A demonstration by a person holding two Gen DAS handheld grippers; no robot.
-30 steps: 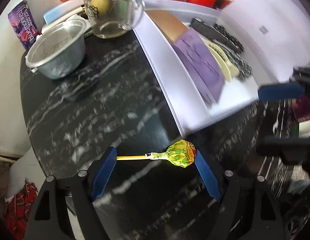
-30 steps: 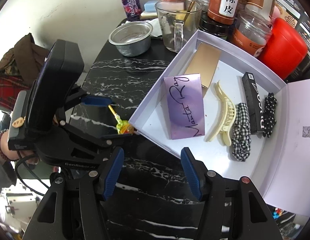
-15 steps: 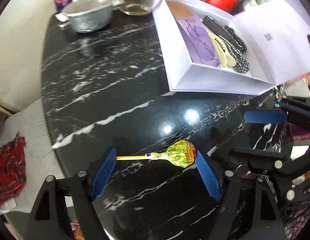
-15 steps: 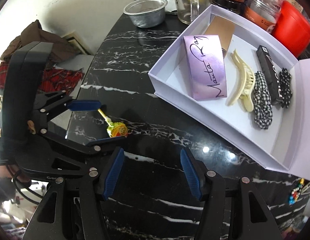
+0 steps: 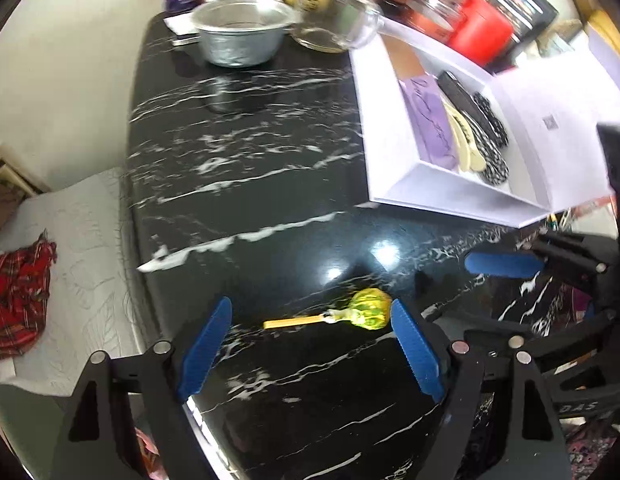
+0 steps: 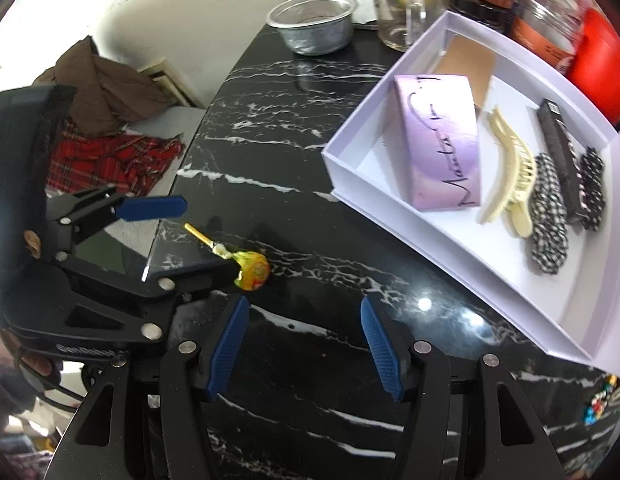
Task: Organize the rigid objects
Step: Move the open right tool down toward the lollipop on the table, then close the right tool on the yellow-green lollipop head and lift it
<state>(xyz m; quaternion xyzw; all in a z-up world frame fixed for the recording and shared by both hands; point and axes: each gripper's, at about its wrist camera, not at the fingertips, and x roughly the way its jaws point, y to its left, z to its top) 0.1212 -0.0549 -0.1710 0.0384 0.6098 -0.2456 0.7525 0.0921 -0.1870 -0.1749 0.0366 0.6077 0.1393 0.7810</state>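
We have just let go of the yellow-green wrapped lollipop on its yellow stick (image 5: 352, 315). A second ago its stick end met one blue pad and its head the other; now there is a clear gap between the stick tip and the near pad, though the head sits just beside, perhaps touching, the far pad. So our left gripper (image 5: 310, 344) has its jaws spread around the sweet without pinching it — it lies flat on the black white-veined marble tabletop (image 5: 245, 152), well apart from the open white cardboard box (image 5: 394, 168).

That reads oddly for the task: the box already holds the lilac card sleeve (image 6: 440, 142), the cream claw clip (image 6: 508, 176) and the checked hair pieces (image 6: 548, 220), and the lollipop is not among them.

Our right gripper (image 6: 303, 344) hangs half-spread and empty just beside the sweet, so we judge a handover or re-grip is coming.
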